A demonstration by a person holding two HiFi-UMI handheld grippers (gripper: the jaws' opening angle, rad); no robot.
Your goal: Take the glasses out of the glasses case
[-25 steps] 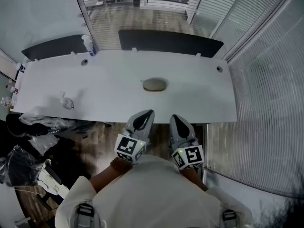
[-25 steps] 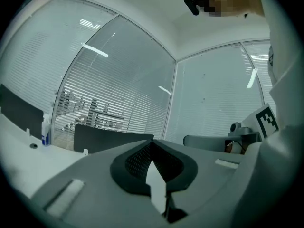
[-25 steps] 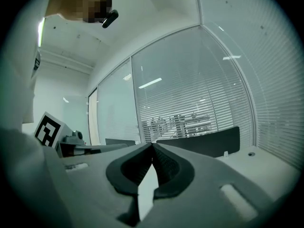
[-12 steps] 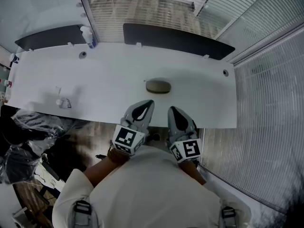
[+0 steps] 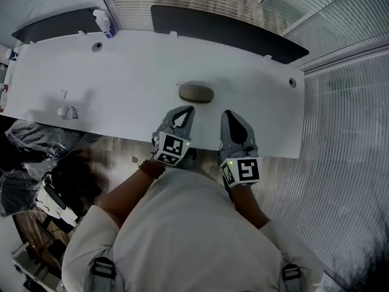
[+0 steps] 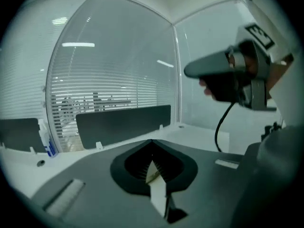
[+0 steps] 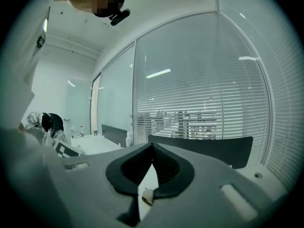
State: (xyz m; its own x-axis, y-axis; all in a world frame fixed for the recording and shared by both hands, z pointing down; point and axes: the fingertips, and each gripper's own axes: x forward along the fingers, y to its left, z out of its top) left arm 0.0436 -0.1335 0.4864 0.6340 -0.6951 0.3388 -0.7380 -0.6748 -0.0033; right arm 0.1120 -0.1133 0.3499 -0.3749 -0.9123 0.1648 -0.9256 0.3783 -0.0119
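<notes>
The glasses case (image 5: 196, 92) lies on the white table (image 5: 121, 84), a little above the middle of the head view and closer to the table's near edge than to its far one. It is a smooth, rounded oval in a dull olive-grey, with its long side running left to right. It is shut, so what is inside cannot be seen. Bare table surrounds it on every side.

Both claws sit just below the case in the frame, over the near edge of the table, with their tips pointing up toward it. The left claw (image 5: 187, 111) is below and slightly left of the case, near it but not touching. The right claw (image 5: 229, 115) is below and to the right, a bit further off. The left gripper view shows the left claw (image 6: 152, 142) with its jaws pressed together and nothing between them. The right gripper view shows the same of the right claw (image 7: 152, 146).

Two dark divider panels (image 5: 225, 32) stand along the table's far edge, and a bottle (image 5: 102, 22) stands at the upper left.
</notes>
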